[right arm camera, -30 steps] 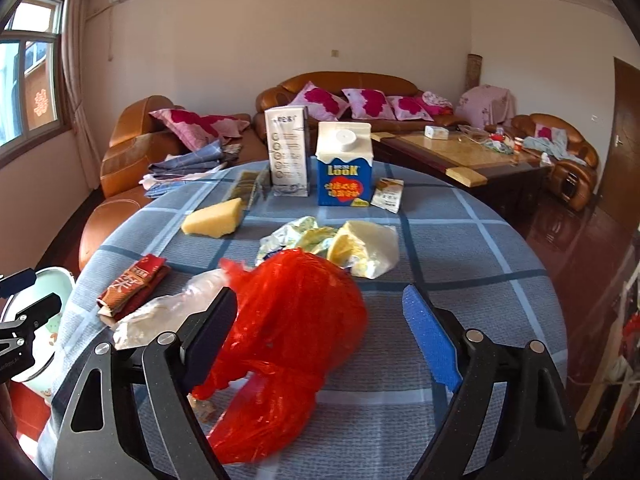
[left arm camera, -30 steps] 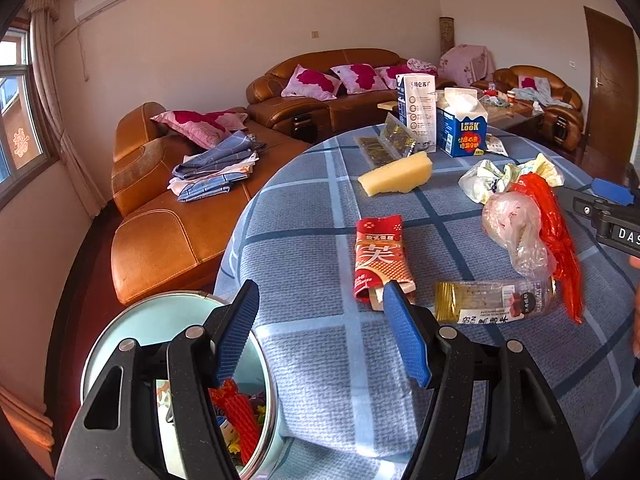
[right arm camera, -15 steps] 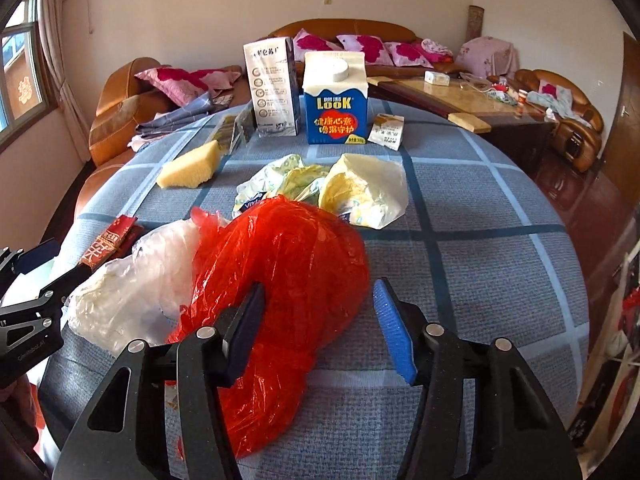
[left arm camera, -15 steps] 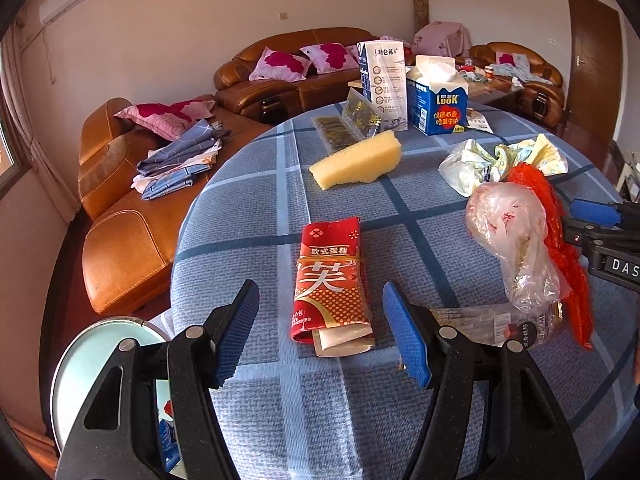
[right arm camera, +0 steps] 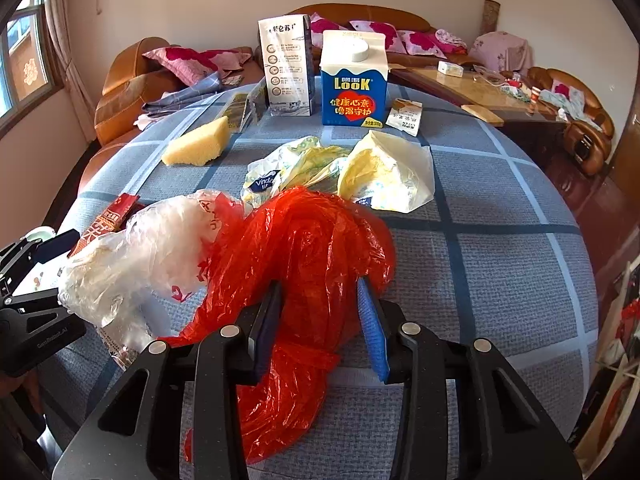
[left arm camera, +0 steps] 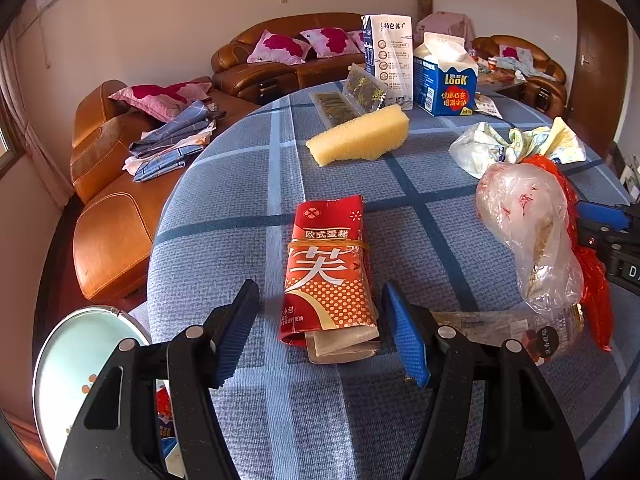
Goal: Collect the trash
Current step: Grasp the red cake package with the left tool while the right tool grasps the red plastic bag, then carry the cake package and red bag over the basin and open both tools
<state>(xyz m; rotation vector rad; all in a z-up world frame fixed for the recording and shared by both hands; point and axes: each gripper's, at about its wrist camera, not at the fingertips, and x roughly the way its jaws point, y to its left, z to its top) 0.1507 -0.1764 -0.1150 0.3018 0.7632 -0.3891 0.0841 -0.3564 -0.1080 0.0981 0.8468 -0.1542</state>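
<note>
A red snack wrapper point(left arm camera: 330, 272) bound with a rubber band lies on the blue checked table point(left arm camera: 248, 184). My left gripper point(left arm camera: 320, 328) is open, with its jaws on either side of the wrapper's near end. A red plastic bag point(right arm camera: 312, 256) lies beside a clear plastic bag point(right arm camera: 140, 264). My right gripper point(right arm camera: 320, 320) has closed in around the red bag, which fills the gap between its fingers. The right gripper also shows at the right edge of the left wrist view point(left arm camera: 608, 228). A trash bin point(left arm camera: 84, 360) with a shiny rim stands low at the left, off the table.
A yellow sponge point(left arm camera: 360, 136), a blue milk carton point(right arm camera: 354, 80), a white carton point(right arm camera: 286, 66), crumpled wrappers point(right arm camera: 344, 172) and a clear packet point(left arm camera: 512, 328) lie on the table. Brown sofas point(left arm camera: 120, 160) stand behind and to the left.
My left gripper moved forward from over the bin to the red wrapper, now between its jaws. My right gripper moved forward and closed from wide open onto the red bag.
</note>
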